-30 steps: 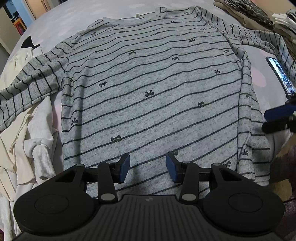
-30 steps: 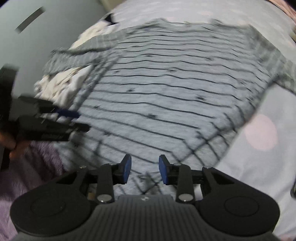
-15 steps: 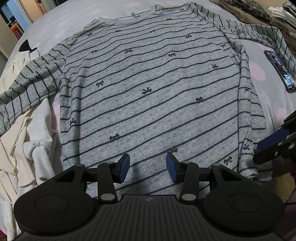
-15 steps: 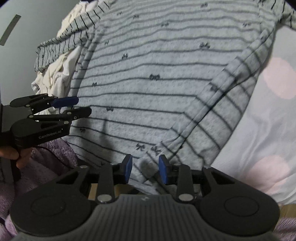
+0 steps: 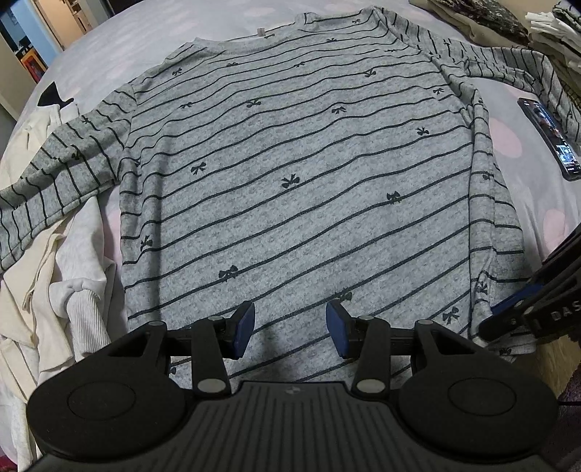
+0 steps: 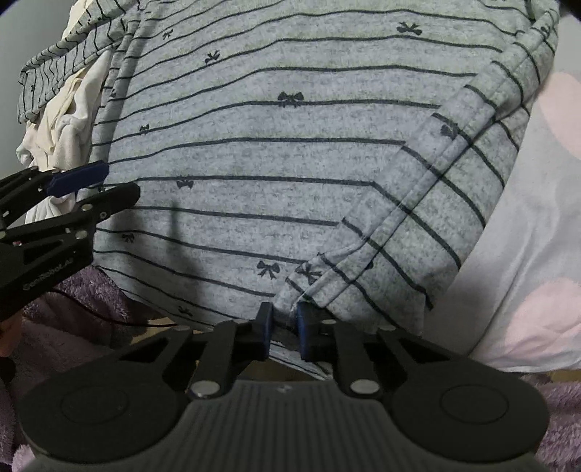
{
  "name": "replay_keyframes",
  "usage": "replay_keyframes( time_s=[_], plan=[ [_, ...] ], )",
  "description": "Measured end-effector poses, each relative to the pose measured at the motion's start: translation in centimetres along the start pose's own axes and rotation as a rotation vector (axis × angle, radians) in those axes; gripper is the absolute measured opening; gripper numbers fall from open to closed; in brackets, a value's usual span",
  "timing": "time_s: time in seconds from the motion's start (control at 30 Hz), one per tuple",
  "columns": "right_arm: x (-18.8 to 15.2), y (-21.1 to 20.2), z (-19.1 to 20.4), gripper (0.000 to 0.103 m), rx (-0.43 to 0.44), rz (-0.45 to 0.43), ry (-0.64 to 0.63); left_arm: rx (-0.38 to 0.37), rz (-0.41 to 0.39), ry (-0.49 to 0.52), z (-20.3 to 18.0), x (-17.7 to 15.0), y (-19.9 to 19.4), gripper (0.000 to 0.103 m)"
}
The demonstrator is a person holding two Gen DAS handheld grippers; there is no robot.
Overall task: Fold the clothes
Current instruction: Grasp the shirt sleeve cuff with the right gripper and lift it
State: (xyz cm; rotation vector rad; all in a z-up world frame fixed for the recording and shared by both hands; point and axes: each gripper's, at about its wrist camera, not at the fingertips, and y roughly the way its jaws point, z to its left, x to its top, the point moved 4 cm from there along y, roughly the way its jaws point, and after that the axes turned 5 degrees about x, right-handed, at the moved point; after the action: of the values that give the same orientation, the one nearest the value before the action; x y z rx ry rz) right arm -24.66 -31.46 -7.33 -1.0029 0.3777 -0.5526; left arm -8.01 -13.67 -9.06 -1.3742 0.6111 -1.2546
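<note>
The shirt [image 5: 297, 188] lies spread flat on the bed [image 5: 523, 188], straight ahead of the left gripper [image 5: 289, 329], hem nearest it, collar farthest. Off to that gripper's left, a heap of clothes [image 5: 47, 290] sits beside the shirt, with one sleeve draped over it. To its right, a phone [image 5: 548, 138] rests on the bed, just past the shirt's side edge; beyond the phone, stacked clothes [image 5: 508, 21] at the far corner. The right gripper [image 6: 283, 326] sits at the shirt's near right corner, hem between its jaws, folded-in sleeve just ahead.
</note>
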Motion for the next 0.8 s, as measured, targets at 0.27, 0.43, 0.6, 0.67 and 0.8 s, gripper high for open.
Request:
replay_keyframes(
  time_s=[0.27, 0.43, 0.6, 0.67, 0.8],
  plan=[
    [-3.6, -6.2, -1.1, 0.012, -0.062, -0.060, -0.007, -0.034, -0.027, 0.019, -0.8, 0.4, -1.0, 0.041],
    [-6.6, -10.9, -3.1, 0.010, -0.185, -0.087, -0.012, -0.057, -0.043, 0.053, -2.0, 1.0, -1.4, 0.041],
    [-9.1, -12.0, -7.6, 0.009, -0.350, -0.019, 0.047, -0.064, -0.061, 0.080, -2.9, 1.6, -1.6, 0.041],
    [-9.2, -10.8, -9.9, 0.009, -0.377, 0.019, 0.087, -0.059, -0.066, 0.084, -3.0, 1.7, -1.7, 0.041],
    [-8.7, -8.5, -13.7, 0.009, -0.342, 0.079, 0.164, -0.048, -0.064, 0.068, -2.6, 1.7, -1.6, 0.041]
  ],
)
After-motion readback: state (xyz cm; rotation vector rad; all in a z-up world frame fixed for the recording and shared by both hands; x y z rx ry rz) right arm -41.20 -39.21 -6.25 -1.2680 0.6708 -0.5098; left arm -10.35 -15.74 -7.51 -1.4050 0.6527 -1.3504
